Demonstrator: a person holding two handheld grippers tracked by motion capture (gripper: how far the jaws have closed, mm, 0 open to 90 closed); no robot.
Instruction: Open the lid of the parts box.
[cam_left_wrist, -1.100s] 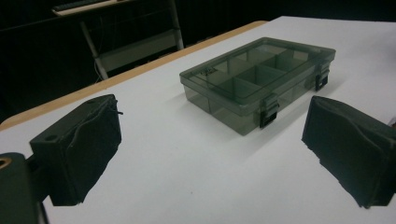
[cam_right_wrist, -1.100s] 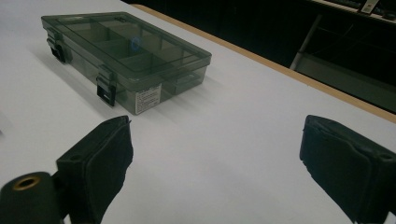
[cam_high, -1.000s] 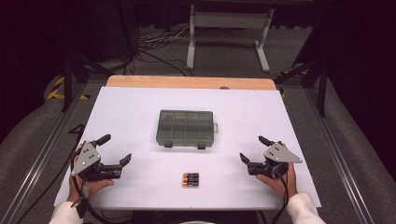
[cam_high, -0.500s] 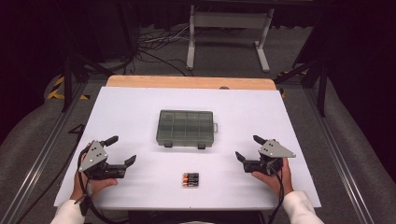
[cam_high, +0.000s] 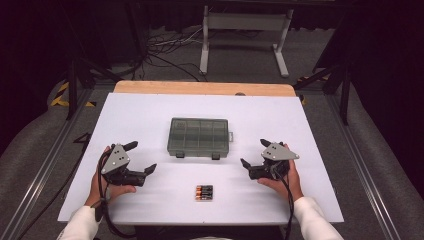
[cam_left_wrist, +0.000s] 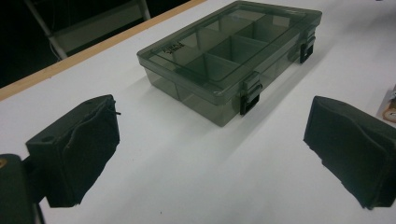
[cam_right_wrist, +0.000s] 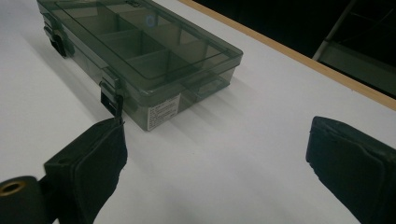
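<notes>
The closed grey compartment box (cam_high: 199, 137) sits mid-table, its long axis running left to right across your view, both latches on the near long side facing you. Your left gripper (cam_high: 139, 159) waits off its near-left corner and your right gripper (cam_high: 254, 155) off its near-right corner, about equally close. Both have their jaws spread wide with nothing between them. The left jaws have just been opening, still empty. The batteries (cam_high: 204, 192) lie nearer you, between your hands, well apart from the box. Bare table (cam_high: 310, 150) separates each gripper from the box.
</notes>
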